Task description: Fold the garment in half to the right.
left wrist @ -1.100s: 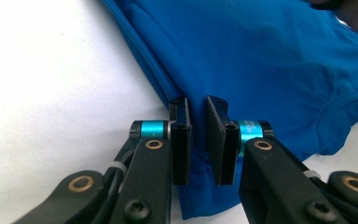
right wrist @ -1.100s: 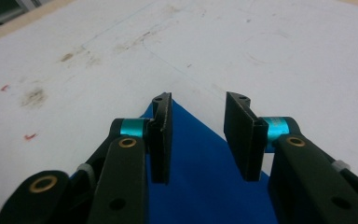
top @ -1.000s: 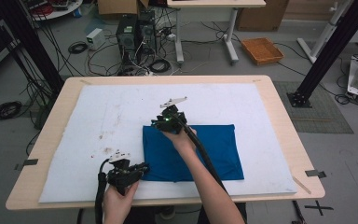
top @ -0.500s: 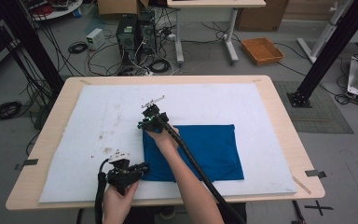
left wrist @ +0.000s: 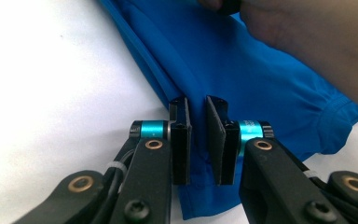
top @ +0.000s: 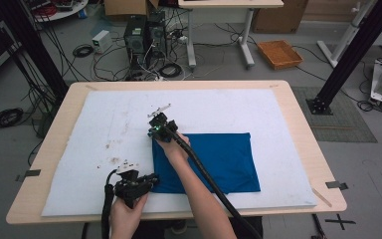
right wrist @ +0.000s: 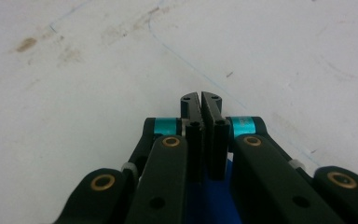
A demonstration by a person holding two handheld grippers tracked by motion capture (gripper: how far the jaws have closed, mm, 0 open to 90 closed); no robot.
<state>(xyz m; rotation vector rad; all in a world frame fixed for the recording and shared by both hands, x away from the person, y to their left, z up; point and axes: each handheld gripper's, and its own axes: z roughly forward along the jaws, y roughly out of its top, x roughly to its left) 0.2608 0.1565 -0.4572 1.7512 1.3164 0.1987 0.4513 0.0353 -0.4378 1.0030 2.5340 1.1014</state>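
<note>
Left claw (left wrist: 197,105): clamped on a raised fold of the flat blue rectangular cloth (left wrist: 261,79), fabric filling the narrow gap between the pads. Seen from above (top: 151,179) at the cloth's (top: 219,159) near left corner, held low over the white foam mat (top: 104,124) on the pale wooden table (top: 298,129).

Right claw (right wrist: 200,98): jaws just closing, now drawn together with barely a slit at the tips. Blue cloth (right wrist: 209,200) visible only as a dark patch under the jaw roots, cut off by the black linkage; hard to tell whether any fabric is pinched between the pads. Stained white mat with a thin blue line just ahead of the tips. From above (top: 155,118), set at the cloth's far left corner, well apart from the left claw.

Hidden or cut off: cloth's left edge partly covered by the person's right hand and forearm (left wrist: 307,42), blurred and cropped beyond the left claw.

Containers: shallow orange tray (top: 280,54) on the floor, far beyond the right claw; contents too small to make out.
</note>
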